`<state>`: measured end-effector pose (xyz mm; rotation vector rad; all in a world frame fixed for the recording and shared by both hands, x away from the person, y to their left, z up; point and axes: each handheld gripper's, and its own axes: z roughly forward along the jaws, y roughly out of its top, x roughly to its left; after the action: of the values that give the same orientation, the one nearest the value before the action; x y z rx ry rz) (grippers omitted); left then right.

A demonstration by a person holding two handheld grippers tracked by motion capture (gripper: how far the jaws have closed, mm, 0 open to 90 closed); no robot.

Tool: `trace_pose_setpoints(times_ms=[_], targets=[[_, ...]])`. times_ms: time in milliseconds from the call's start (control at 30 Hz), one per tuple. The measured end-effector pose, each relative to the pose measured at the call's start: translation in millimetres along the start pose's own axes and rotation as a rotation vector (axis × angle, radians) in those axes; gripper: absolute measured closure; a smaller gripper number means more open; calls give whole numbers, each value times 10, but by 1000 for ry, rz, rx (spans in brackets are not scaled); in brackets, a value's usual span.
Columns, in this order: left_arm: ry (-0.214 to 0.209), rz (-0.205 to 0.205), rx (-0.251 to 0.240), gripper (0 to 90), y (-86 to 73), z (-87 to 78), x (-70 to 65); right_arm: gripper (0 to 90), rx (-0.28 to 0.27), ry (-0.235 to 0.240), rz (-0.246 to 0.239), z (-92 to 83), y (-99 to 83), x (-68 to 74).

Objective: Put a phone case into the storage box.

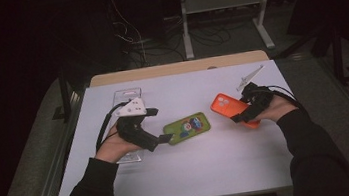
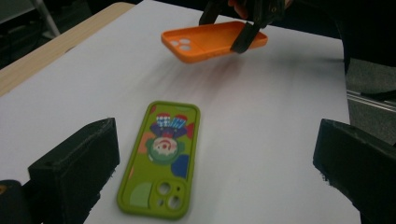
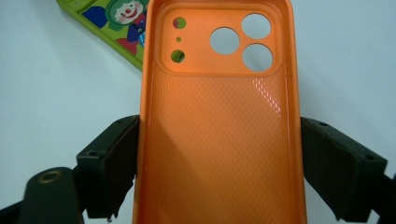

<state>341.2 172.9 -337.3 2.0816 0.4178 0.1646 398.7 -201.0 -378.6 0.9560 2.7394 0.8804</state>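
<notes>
An orange phone case (image 1: 226,106) hangs above the white table (image 1: 191,171) at the right, its hollow side up. My right gripper (image 1: 249,112) is shut on its long edges; the right gripper view has the case (image 3: 219,140) wedged between both pads (image 3: 114,163). A green phone case (image 1: 187,128) with a clown picture lies flat at the table's middle. My left gripper (image 1: 163,139) stands open just left of it, nothing between its fingers. From the left gripper view the green case (image 2: 161,158) lies ahead between the wide jaws, the orange case (image 2: 212,44) raised beyond.
A clear phone case (image 1: 127,93) lies at the table's back left, partly behind my left hand. A thin grey plate (image 1: 249,78) lies at the back right. A wooden strip (image 1: 179,68) borders the far edge, with table legs and cables beyond.
</notes>
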Motion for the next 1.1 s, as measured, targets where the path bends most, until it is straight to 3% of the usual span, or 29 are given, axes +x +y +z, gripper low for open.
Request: trace_pose_setpoints(times_ms=[167,233,333,533,667,867,1100], targets=[[-21,20,1,0,36,95,6,153,14,19,-17,46,15,50],[-39,37,34,0,18,145,-2,153,19,30,-30,54,23,91],[-52,46,42,0,16,155,-12,153,34,30,-59,60,25,151],[-63,67,66,0,6,174,-45,153,60,61,-148,125,47,284],[-77,73,68,0,6,180,-62,153,59,104,-181,159,76,381],[-100,94,95,0,-6,225,-109,153,70,129,-292,218,136,546],[-140,118,119,0,-5,257,-184,153,82,165,-345,228,174,672]])
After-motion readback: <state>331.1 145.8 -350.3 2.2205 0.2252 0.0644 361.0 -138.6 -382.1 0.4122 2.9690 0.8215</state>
